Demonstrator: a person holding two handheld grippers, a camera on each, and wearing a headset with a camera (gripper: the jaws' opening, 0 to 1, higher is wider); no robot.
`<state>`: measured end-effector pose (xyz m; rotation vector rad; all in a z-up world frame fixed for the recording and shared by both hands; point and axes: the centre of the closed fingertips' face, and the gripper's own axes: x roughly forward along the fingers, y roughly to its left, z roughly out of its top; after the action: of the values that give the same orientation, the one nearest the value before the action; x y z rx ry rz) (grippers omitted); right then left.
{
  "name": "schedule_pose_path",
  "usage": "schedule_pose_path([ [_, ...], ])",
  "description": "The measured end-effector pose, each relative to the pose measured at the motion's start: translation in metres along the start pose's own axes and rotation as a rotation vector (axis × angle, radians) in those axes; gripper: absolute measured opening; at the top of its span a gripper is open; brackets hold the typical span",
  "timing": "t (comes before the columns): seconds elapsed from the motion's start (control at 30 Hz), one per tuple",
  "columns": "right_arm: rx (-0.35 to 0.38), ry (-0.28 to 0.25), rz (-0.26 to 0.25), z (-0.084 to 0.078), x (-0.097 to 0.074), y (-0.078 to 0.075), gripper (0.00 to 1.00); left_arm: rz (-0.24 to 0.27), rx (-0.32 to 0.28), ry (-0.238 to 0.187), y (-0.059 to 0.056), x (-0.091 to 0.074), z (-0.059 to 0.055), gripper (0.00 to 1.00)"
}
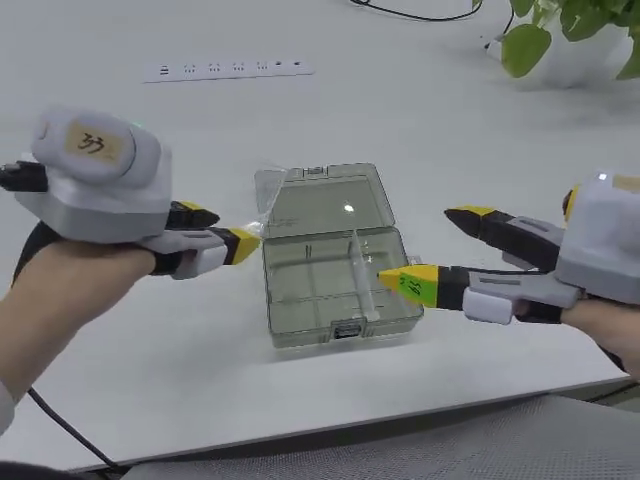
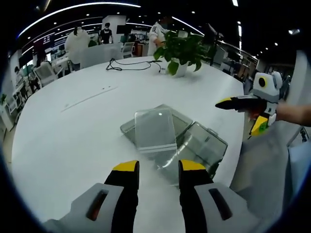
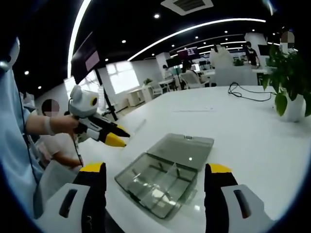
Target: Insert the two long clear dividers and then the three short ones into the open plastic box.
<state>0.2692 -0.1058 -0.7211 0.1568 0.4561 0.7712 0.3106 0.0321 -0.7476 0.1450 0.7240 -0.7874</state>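
White table (image 1: pixel 400 110); left gripper (image 2: pixel 159 168) pinches clear divider (image 2: pixel 154 130).

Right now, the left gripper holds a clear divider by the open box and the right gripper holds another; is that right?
Not quite: the right gripper is open and empty, as the right gripper view shows. The left gripper does hold a clear divider by the open box.

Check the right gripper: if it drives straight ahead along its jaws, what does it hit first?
The open plastic box. It sits dead ahead between the open jaws of the right gripper, and in the head view one jaw tip looks already at its side wall.
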Motion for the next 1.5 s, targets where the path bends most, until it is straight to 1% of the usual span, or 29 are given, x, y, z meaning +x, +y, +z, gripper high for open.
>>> schedule_pose_path([
  [0.03,0.011,0.001,-0.006,0.0,0.001,-0.003,0.82,-0.006,0.0,-0.004,-0.002,0.001,0.001,0.3],
  [0.07,0.03,-0.004,0.002,0.0,0.003,-0.002,0.81,-0.009,0.003,-0.009,-0.006,0.001,0.003,0.3],
  [0.13,0.05,-0.018,-0.003,0.003,0.008,-0.002,0.77,-0.014,0.013,-0.011,-0.01,0.002,0.004,0.3],
  [0.17,0.063,-0.027,0.008,0.004,0.011,0.002,0.77,-0.018,0.01,-0.021,-0.012,0.003,0.006,0.3],
  [0.2,0.075,-0.022,0.003,0.004,0.013,0.002,0.76,-0.022,0.01,-0.023,-0.014,0.003,0.007,0.3],
  [0.23,0.077,-0.035,0.007,0.007,0.017,0.004,0.75,-0.024,0.011,-0.03,-0.017,0.004,0.009,0.3],
  [0.27,0.081,-0.036,0.005,0.007,0.018,0.004,0.73,-0.026,0.011,-0.037,-0.019,0.004,0.011,0.3],
  [0.3,0.101,-0.038,0.011,0.008,0.021,0.006,0.72,-0.034,0.015,-0.039,-0.023,0.005,0.012,0.3],
  [0.37,0.117,-0.035,0.013,0.009,0.025,0.008,0.69,-0.028,0.027,-0.046,-0.025,0.006,0.015,0.3],
  [0.4,0.123,-0.041,0.015,0.01,0.027,0.008,0.68,-0.034,0.026,-0.048,-0.027,0.007,0.016,0.3],
  [0.43,0.146,-0.046,0.015,0.011,0.028,0.006,0.66,-0.043,0.019,-0.053,-0.03,0.008,0.017,0.3],
  [0.5,0.168,-0.056,0.02,0.013,0.031,0.005,0.62,-0.048,0.03,-0.051,-0.034,0.01,0.018,0.3],
  [0.57,0.195,-0.062,0.024,0.015,0.034,0.006,0.59,-0.051,0.032,-0.055,-0.036,0.011,0.019,0.3],
  [0.63,0.218,-0.063,0.022,0.015,0.035,0.004,0.56,-0.056,0.028,-0.059,-0.038,0.011,0.02,0.3],
  [0.67,0.241,-0.071,0.026,0.016,0.036,0.004,0.55,-0.058,0.03,-0.061,-0.039,0.011,0.021,0.3],
  [0.7,0.26,-0.064,0.024,0.016,0.037,0.006,0.52,-0.062,0.031,-0.061,-0.041,0.012,0.021,0.3],
  [0.73,0.275,-0.078,0.035,0.018,0.038,0.007,0.5,-0.06,0.035,-0.062,-0.042,0.012,0.022,0.3],
  [0.77,0.307,-0.075,0.035,0.018,0.039,0.009,0.48,-0.062,0.037,-0.062,-0.043,0.012,0.022,0.3],
  [0.83,0.356,-0.078,0.044,0.019,0.042,0.011,0.41,-0.064,0.039,-0.063,-0.044,0.013,0.022,0.3],
  [0.87,0.366,-0.081,0.041,0.019,0.043,0.01,0.38,-0.065,0.038,-0.065,-0.045,0.013,0.023,0.3],
  [0.93,0.403,-0.072,0.046,0.018,0.045,0.012,0.32,-0.068,0.035,-0.069,-0.047,0.013,0.024,0.3],
  [0.97,0.426,-0.091,0.061,0.02,0.047,0.012,0.29,-0.071,0.038,-0.066,-0.048,0.014,0.023,0.3],
  [1.0,0.449,-0.093,0.051,0.02,0.048,0.011,0.28,-0.072,0.037,-0.066,-0.049,0.014,0.023,0.3],
  [1.03,0.449,-0.09,0.06,0.02,0.048,0.013,0.27,-0.072,0.036,-0.069,-0.049,0.014,0.024,0.3],
  [1.1,0.467,-0.093,0.056,0.021,0.05,0.014,0.23,-0.074,0.033,-0.069,-0.05,0.014,0.023,0.3],
  [1.13,0.48,-0.09,0.065,0.021,0.052,0.016,0.22,-0.073,0.033,-0.071,-0.051,0.014,0.024,0.3],
  [1.23,0.501,-0.092,0.07,0.021,0.054,0.02,0.18,-0.076,0.033,-0.07,-0.052,0.015,0.023,0.3],
  [1.27,0.513,-0.083,0.072,0.02,0.055,0.021,0.17,-0.08,0.029,-0.069,-0.053,0.015,0.023,0.3],
  [1.5,0.52,-0.067,0.077,0.017,0.058,0.026,0.08,-0.078,0.025,-0.074,-0.054,0.015,0.022,0.3],
])
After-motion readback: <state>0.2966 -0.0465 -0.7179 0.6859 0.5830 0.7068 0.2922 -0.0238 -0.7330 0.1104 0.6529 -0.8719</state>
